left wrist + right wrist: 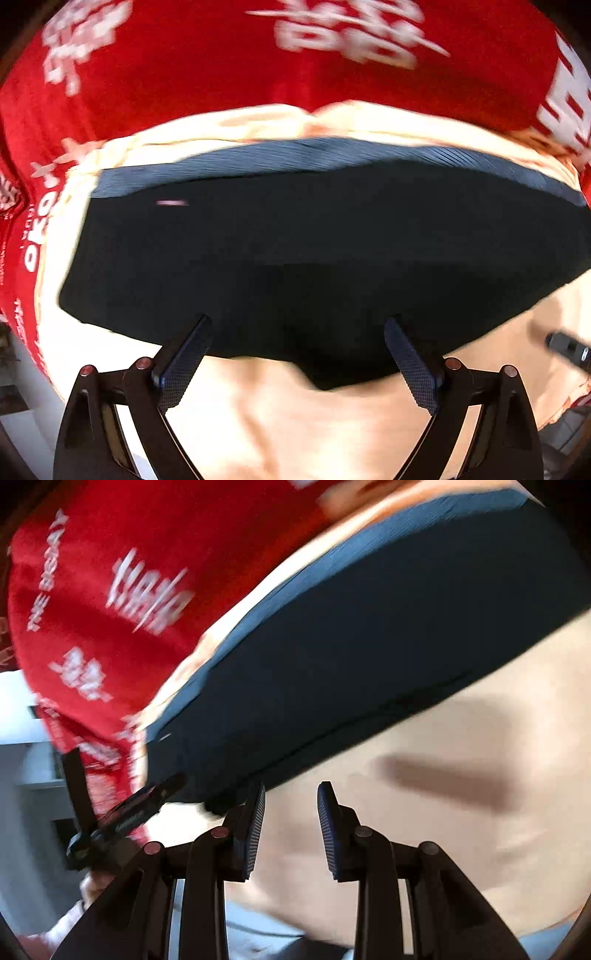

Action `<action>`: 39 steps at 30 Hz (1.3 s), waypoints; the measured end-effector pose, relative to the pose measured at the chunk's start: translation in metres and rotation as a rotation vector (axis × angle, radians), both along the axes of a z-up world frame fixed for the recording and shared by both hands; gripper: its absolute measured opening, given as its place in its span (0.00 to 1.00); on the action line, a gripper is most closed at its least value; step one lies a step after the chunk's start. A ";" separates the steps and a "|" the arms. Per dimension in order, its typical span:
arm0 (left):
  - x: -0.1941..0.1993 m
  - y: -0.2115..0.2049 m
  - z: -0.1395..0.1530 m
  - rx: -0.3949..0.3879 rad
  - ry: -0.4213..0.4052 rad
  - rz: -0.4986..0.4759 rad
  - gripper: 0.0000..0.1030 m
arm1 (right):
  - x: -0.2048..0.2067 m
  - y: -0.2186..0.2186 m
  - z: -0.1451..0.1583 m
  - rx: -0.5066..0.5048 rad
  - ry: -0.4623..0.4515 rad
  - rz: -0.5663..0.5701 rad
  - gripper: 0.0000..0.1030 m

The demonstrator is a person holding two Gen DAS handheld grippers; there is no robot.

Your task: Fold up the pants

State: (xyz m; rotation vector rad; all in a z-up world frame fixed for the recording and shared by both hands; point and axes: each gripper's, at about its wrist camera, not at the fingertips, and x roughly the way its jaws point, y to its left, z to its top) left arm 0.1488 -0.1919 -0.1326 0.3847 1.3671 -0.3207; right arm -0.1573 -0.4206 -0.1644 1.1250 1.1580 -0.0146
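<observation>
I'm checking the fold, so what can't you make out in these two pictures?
- Pants, left wrist view: right end cut off by the frame edge; folds lost in dark cloth.
- White lettering on the red cloth, both views: motion-blurred.
- Black object, right wrist view: blurred, unidentifiable.

Open cloth in front, pants behind

Bare cream cloth (295,424) was left free near the grippers (nothing between their fingers); folded dark pants (295,240) blocked farther ground.

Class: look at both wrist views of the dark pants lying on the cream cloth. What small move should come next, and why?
Probably bring both grippers to one end of the pants and close on its edge. The left gripper is open and empty above the near edge, the right gripper is open over bare cream cloth, and the pants lie flat in a broad fold.
</observation>
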 end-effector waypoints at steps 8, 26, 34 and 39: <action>0.073 0.109 -0.014 0.076 -0.079 0.069 0.92 | 0.054 0.097 -0.045 0.132 -0.014 -0.007 0.32; 0.081 0.143 -0.041 0.081 -0.054 -0.054 0.92 | 0.081 0.124 -0.040 0.015 0.041 0.011 0.08; 0.081 0.166 -0.046 0.063 -0.043 -0.045 0.98 | 0.047 0.131 -0.052 0.047 0.099 0.018 0.06; 0.066 0.141 -0.015 -0.006 -0.049 -0.060 0.98 | 0.053 0.100 0.003 -0.228 0.063 0.131 0.13</action>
